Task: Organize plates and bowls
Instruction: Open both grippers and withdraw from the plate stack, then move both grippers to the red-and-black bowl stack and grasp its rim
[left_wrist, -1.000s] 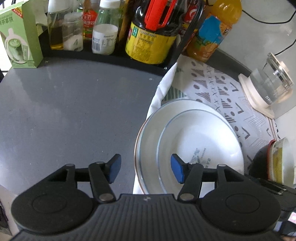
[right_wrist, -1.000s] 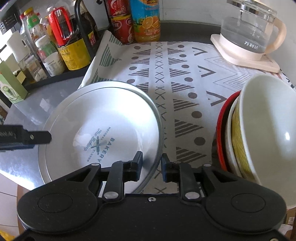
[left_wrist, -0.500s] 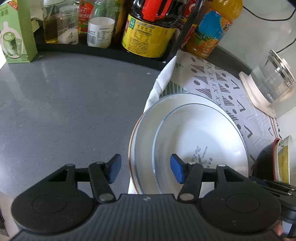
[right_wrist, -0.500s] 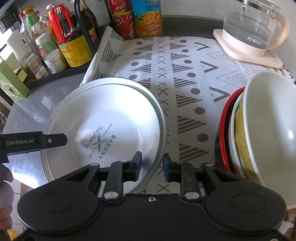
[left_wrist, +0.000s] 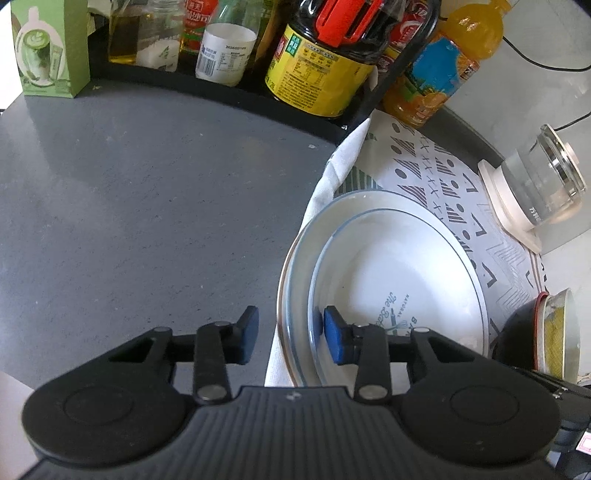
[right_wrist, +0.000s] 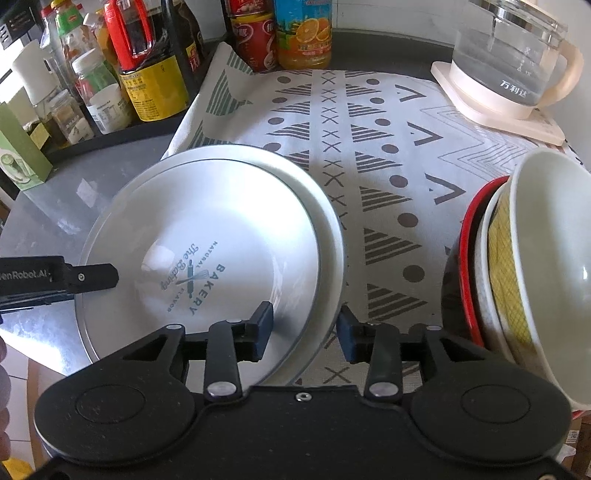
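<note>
Looking at our right gripper, it's just spread wide, letting go of the white Bakery-print plate now nested lower left on the bigger white plate. Left gripper straddles both rims, spread too.

The 2 stacked plates look like glazed white ceramic, glossy enough to throw back the window light. Under them the patterned cloth is matt woven fabric, creased at its 10 o'clock corner. The countertop is a grey, finely speckled stone-like surface with a dull sheen. Both grippers are matt black plastic with ribbed housings; the left gripper carries smooth blue pads. At 1 o'clock the kettle is clear glass on a cream plastic base. The bowls at 3 o'clock shine like glazed ceramic.
</note>
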